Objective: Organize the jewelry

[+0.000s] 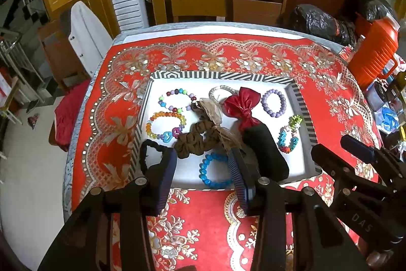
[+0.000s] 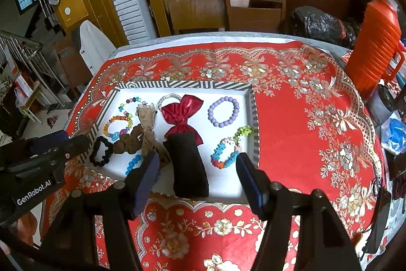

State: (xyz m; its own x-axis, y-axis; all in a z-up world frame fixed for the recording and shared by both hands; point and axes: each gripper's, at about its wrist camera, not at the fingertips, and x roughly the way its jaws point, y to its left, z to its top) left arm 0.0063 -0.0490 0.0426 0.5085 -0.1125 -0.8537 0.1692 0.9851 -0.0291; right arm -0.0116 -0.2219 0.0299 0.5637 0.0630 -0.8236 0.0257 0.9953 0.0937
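All the jewelry is lying together in the white tray (image 1: 295,90) with the striped rim, which is sitting on the counter's red floral cloth (image 2: 291,118). The purple bead bracelet (image 1: 273,103) is lying apart at the far right, the turquoise chip bracelet (image 2: 229,147) near the right rim, and the blue bead bracelet (image 1: 212,173) by the near edge. Toward the left, the pastel bead bracelet (image 1: 175,99) and rainbow bead bracelet (image 1: 165,125) are sitting close together, while the brown scrunchie (image 1: 195,140), black scrunchie (image 2: 101,151) and red bow on its black band (image 2: 182,116) are crowding and partly overlapping in the middle. Judging from that, this is fitting either a mixed pile waiting to be sorted or pieces already gathered into the tray; the pictures are not settling which.

The left gripper (image 1: 203,169) is hovering over the tray's near edge, fingers spread and grasping nothing. The right gripper (image 2: 198,172) is hanging likewise above the near edge, released and empty, straddling the black band.
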